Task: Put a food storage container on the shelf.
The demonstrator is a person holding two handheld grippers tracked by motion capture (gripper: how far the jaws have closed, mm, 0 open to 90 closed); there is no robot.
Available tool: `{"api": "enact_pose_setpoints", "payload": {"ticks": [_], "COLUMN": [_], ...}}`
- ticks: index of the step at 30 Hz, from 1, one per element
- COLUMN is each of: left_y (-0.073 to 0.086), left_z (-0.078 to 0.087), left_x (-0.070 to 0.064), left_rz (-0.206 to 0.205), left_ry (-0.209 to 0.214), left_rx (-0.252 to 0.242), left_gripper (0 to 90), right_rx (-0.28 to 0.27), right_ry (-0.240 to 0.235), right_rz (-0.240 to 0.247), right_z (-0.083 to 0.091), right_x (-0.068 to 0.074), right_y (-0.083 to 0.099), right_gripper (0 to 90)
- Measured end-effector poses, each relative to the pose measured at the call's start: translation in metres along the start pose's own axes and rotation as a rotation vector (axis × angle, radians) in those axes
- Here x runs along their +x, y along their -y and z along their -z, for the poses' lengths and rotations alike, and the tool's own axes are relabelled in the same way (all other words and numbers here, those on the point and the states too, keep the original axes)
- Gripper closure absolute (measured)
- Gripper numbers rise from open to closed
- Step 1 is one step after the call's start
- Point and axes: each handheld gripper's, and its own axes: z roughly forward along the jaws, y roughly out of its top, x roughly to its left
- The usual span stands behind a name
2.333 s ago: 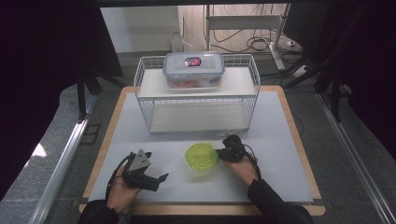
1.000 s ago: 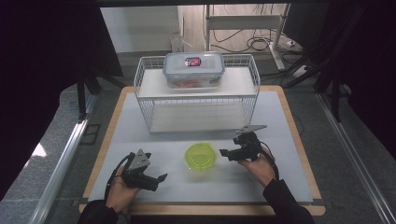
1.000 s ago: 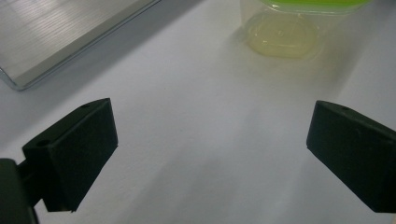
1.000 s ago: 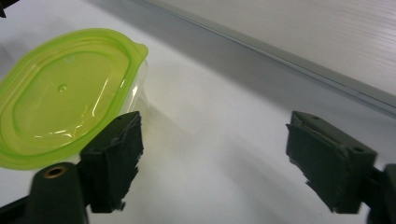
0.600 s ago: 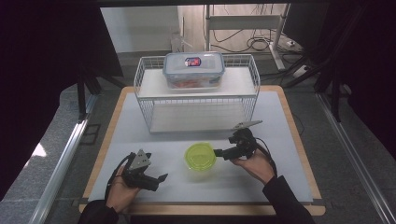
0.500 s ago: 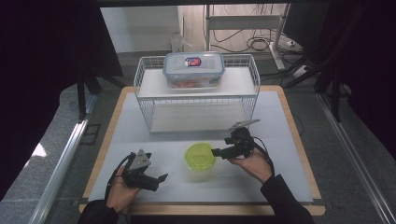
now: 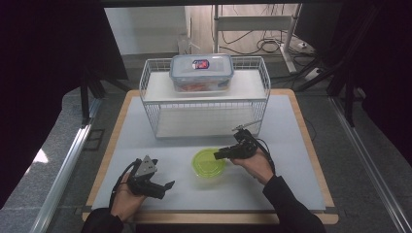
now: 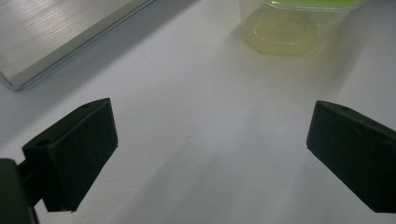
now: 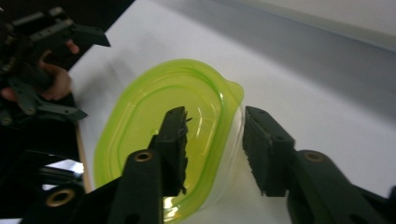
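Observation:
A small clear container with a lime-green lid (image 7: 209, 162) stands on the white mat near the table's front. My right gripper (image 7: 218, 155) reaches it from the right. In the right gripper view the right gripper (image 9: 212, 123) is open and straddles the container's rim (image 9: 229, 100), one jaw over the lid and the other outside the clear wall. My left gripper (image 7: 163, 188) rests low on the mat at the front left, a short way from the container. Its jaws (image 8: 212, 123) are spread wide over bare mat, with the container (image 8: 285, 28) ahead of them.
A white wire rack (image 7: 204, 104) stands behind the container, and a clear food box with a blue-rimmed lid (image 7: 201, 72) sits on its top shelf. The rack's base plate (image 8: 56, 37) lies ahead of the left gripper. The wooden table edge (image 7: 214, 217) runs along the front.
My right gripper drew back to the right of the container, then came back left, and its jaws now straddle the container's right rim. The left gripper and the container have stayed put.

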Motion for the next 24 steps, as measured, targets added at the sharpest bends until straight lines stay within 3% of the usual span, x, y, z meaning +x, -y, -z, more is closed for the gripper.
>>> {"api": "enact_pose_setpoints", "payload": {"ticks": [5, 10, 17, 24], "left_y": [0.0000, -0.0001, 0.0000, -0.0001], "left_z": [0.0000, -0.0002, -0.0001, 0.0002], "left_x": [0.0000, -0.0003, -0.0002, -0.0004], "left_rz": [0.000, -0.002, -0.002, -0.004], "left_ry": [0.001, 0.001, 0.001, 0.000], "left_rx": [-0.001, 0.001, 0.001, -0.001], "left_gripper": [1.8, 1.8, 1.8, 1.8], "right_rx": [-0.006, 0.001, 0.015, 0.001], "right_ry": [-0.047, -0.044, -0.043, -0.051], "right_rz": [-0.069, -0.083, -0.149, -0.138], "right_z": [0.0022, 0.0027, 0.0046, 0.0035], "right_x": [-0.0074, -0.0093, -0.0080, -0.0023], "right_y": [0.0004, 0.0025, 0.0047, 0.0052], "right_gripper": [70.9, 73.6, 77.1, 80.9]}}
